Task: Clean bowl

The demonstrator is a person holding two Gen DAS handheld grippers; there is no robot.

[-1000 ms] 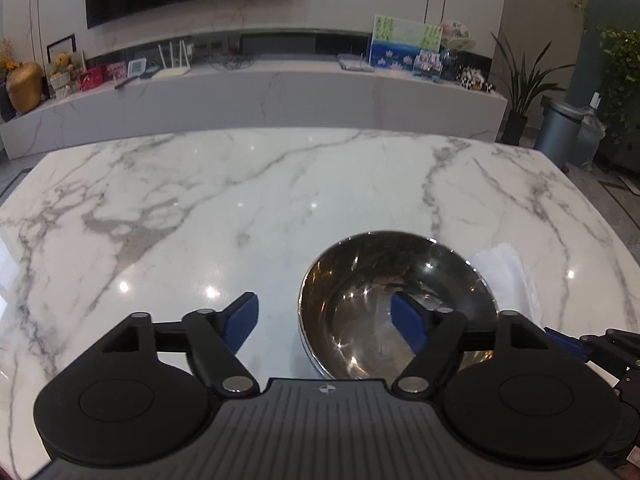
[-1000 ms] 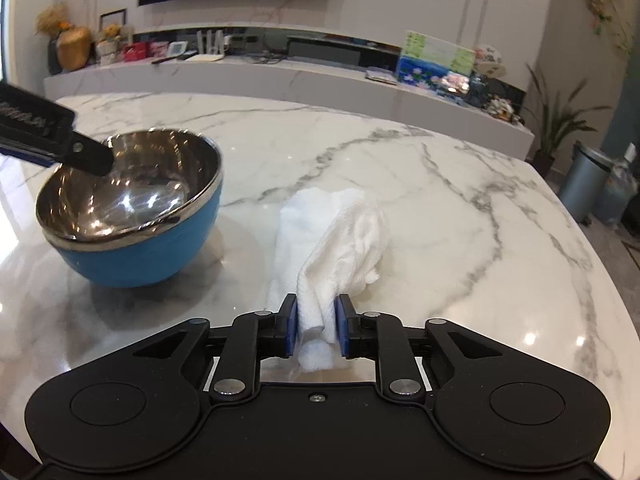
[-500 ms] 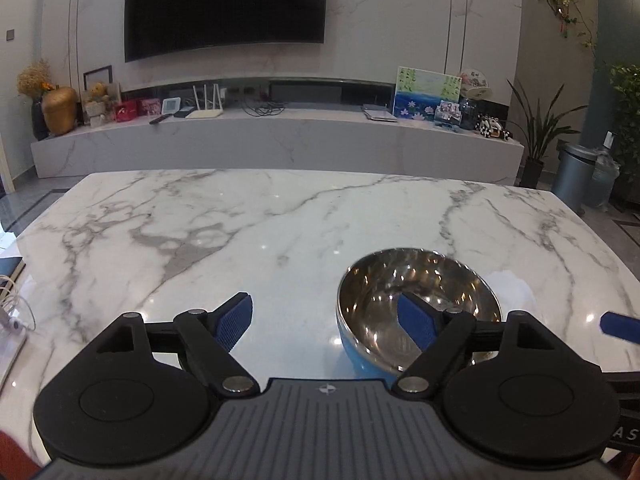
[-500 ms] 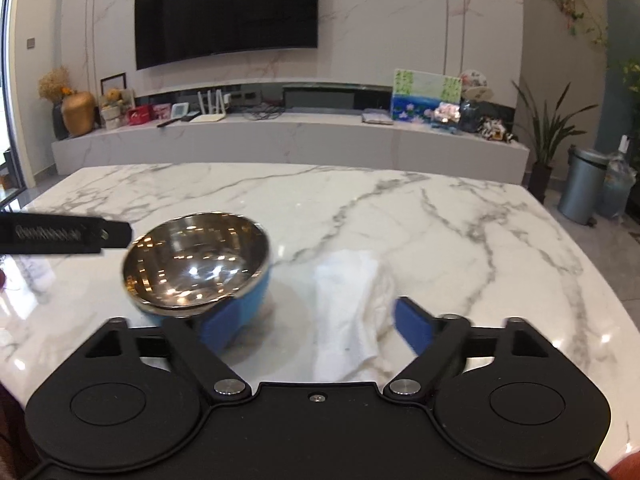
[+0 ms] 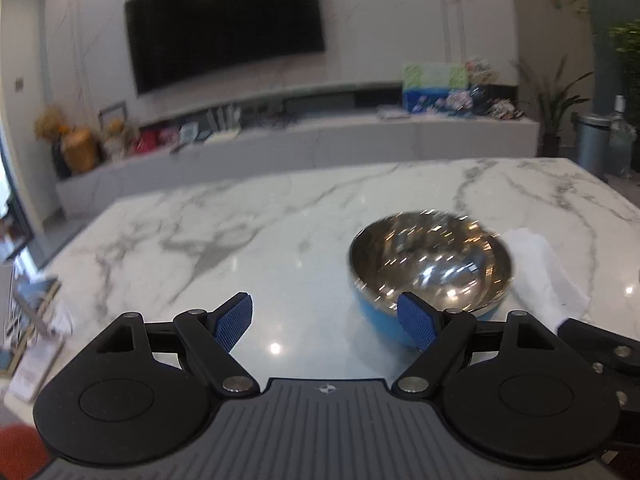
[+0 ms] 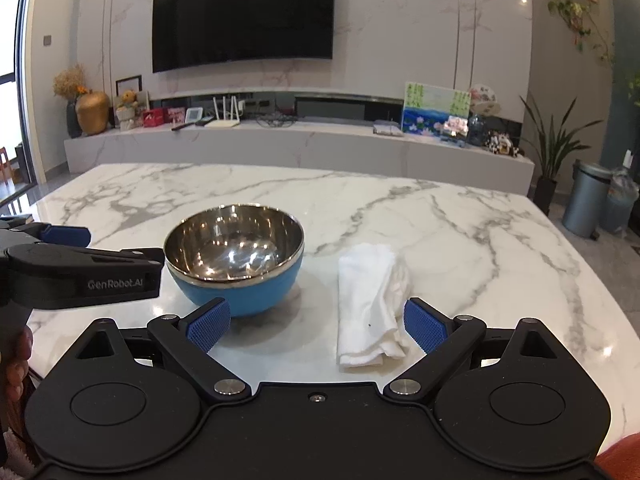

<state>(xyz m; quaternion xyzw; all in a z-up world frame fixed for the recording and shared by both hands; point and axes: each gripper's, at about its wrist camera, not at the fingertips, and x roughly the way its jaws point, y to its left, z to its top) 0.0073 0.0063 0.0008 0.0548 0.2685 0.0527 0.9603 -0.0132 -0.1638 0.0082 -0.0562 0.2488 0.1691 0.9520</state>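
A blue bowl with a shiny steel inside (image 6: pixel 234 258) stands upright on the white marble table (image 6: pixel 440 216). A folded white cloth (image 6: pixel 370 300) lies flat on the table just right of the bowl, apart from it. My right gripper (image 6: pixel 316 324) is open and empty, held back from both over the table's near edge. My left gripper (image 5: pixel 326 322) is open and empty, left of and short of the bowl (image 5: pixel 430 264); the cloth (image 5: pixel 540 276) shows behind the bowl's right side. The left gripper body shows in the right wrist view (image 6: pixel 80 276).
A long marble sideboard (image 6: pixel 296 148) with a router, frames and ornaments runs behind the table under a wall TV (image 6: pixel 242 12). A grey bin (image 6: pixel 588 204) and plants stand at the right. Papers (image 5: pixel 32 320) lie off the table's left end.
My right gripper let go of the cloth, opened, and drew back and up. My left gripper also drew back from over the bowl, staying open. The cloth now lies flat beside the bowl.
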